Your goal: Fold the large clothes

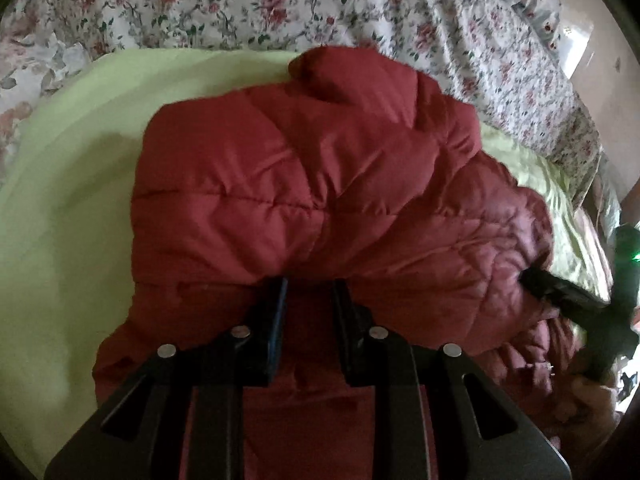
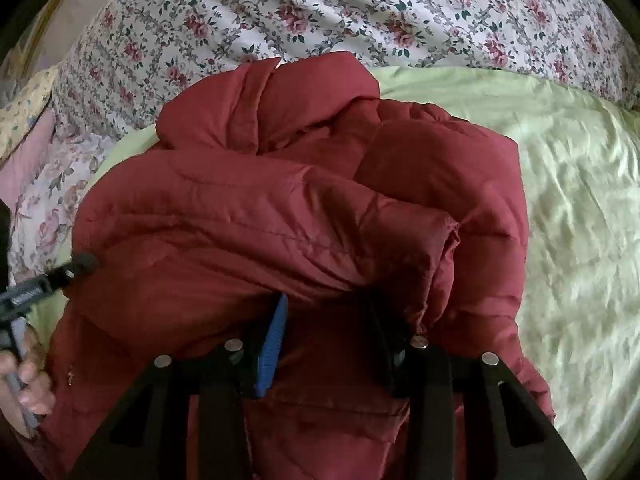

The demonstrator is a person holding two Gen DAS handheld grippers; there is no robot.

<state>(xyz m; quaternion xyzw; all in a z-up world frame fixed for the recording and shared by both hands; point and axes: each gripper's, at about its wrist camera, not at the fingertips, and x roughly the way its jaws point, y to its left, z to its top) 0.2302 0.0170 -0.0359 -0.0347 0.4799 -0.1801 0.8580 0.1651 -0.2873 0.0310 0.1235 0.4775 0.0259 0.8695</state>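
Red quilted jacket (image 1: pixel 304 184), bunched mid-frame on the green sheet (image 1: pixel 60 200). Left gripper (image 1: pixel 310 284) jaws clench its hem; right gripper (image 2: pixel 324 300), we cannot tell. Risk, we judge: slick padding slips, fold springs apart.

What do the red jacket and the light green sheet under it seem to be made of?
Red jacket: probably a smooth synthetic shell with padding; it looks puffy, with stitched quilt lines and a faint sheen. Light green sheet: perhaps a satin-like fabric, glossy, with fine shiny wrinkles.
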